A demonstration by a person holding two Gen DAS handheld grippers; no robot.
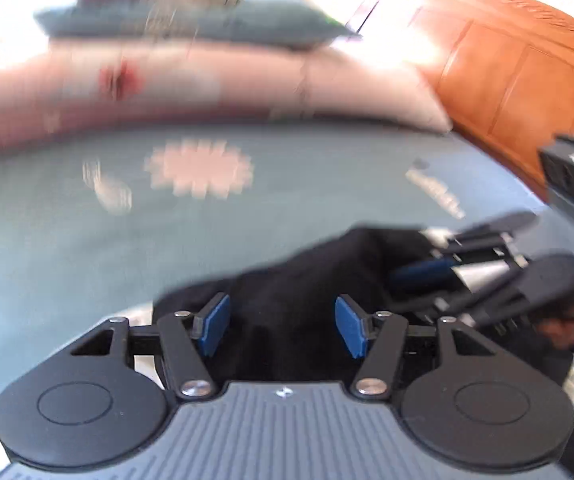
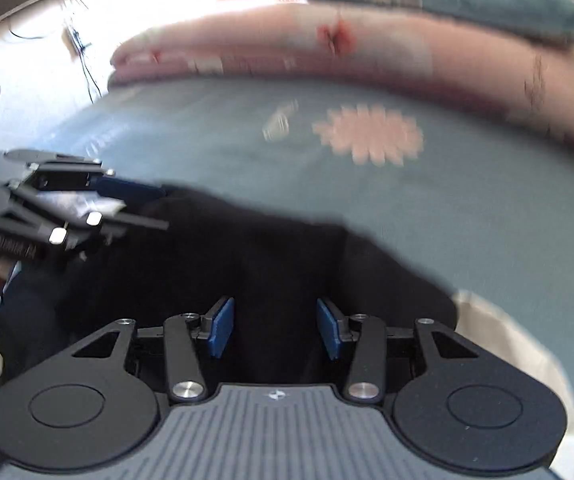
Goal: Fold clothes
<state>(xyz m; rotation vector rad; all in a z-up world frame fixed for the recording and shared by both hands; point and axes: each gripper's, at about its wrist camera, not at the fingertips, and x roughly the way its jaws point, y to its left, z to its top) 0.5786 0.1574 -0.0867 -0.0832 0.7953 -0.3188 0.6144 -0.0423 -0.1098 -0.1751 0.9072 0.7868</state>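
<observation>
**Two open grippers over a black garment on a bed**

The left gripper (image 1: 283,326) pointed down at a black garment (image 1: 299,280), its blue pads (image 1: 217,322) standing apart with dark cloth showing in the gap between them; the pads did not press on it. Whether the tips touched the fabric could not be told through the motion blur. From its own camera, the right gripper (image 1: 439,268) lay at about three o'clock, tilted on its side over the same garment, with a hand (image 1: 563,320) behind it.

The right gripper (image 2: 275,328) also had its jaws apart over the black garment (image 2: 287,256), nothing clamped between the blue pads (image 2: 329,330). From its camera, the left gripper (image 2: 127,192) sat at about nine o'clock, at the garment's far edge.

The garment lay bunched at the near edge of a grey-blue bedspread (image 2: 487,208), which carried a pale pink flower motif (image 2: 369,134) at twelve o'clock. Beyond it lay a folded pink blanket (image 2: 367,52) topped by a grey-blue pillow (image 2: 507,0). In the left view an orange wooden headboard (image 1: 519,80) stood at about two o'clock.
</observation>
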